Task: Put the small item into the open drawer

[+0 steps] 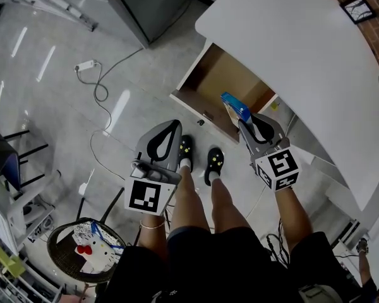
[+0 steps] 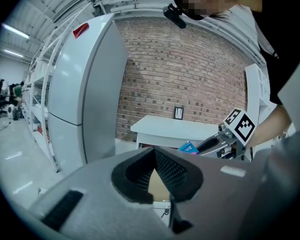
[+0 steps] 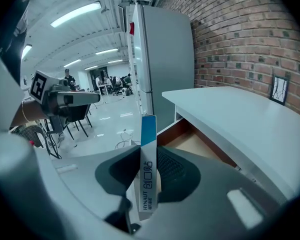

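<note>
The small item is a flat blue-and-white box [image 1: 235, 108]. My right gripper [image 1: 244, 125] is shut on it and holds it upright just in front of the open drawer [image 1: 222, 81]. The drawer is pulled out from under the white desk [image 1: 290, 49], and its bare wooden inside shows. In the right gripper view the box [image 3: 148, 174] stands on edge between the pads, with the drawer [image 3: 192, 140] beyond it. My left gripper [image 1: 175, 125] hangs lower, to the left over the floor. Its tips [image 2: 154, 152] meet and hold nothing.
The person's legs and black shoes [image 1: 199, 156] stand between the grippers. A power strip with its cable [image 1: 87, 65] lies on the tiled floor. A grey cabinet [image 1: 153, 5] stands behind the drawer. There is a round stool with a printed cushion [image 1: 85, 245] at the lower left.
</note>
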`<state>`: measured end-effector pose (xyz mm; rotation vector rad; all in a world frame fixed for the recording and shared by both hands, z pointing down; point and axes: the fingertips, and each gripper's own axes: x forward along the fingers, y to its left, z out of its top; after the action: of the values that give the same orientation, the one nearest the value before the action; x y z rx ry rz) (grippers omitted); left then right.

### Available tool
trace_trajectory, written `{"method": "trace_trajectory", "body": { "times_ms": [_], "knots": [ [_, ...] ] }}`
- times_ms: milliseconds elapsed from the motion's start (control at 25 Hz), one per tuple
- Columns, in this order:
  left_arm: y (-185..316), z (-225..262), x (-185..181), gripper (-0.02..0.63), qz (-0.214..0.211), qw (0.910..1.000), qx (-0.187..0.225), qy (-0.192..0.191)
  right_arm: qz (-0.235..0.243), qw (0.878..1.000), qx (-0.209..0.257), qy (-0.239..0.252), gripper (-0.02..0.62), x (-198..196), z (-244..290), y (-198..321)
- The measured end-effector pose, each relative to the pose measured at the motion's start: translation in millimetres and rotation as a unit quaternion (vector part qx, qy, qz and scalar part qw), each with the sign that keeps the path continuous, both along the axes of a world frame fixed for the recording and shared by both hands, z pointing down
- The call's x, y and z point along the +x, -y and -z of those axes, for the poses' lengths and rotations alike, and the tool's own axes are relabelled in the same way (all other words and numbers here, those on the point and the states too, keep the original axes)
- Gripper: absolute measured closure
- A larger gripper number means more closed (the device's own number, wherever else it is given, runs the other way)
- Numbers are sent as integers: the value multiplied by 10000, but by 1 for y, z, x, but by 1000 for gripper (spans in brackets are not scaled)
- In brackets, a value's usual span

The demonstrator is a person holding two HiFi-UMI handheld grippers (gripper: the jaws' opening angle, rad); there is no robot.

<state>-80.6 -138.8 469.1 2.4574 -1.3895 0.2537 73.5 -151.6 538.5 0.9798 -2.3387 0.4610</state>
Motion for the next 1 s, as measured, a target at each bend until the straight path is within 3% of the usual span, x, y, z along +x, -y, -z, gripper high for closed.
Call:
{"method": "trace_trajectory", "body": {
  "times_ms": [1000],
  "knots": [
    [31, -32, -13, 609, 250, 9994, -246, -17, 724, 9931, -574, -722, 489, -17, -100, 29]
  ]
}}
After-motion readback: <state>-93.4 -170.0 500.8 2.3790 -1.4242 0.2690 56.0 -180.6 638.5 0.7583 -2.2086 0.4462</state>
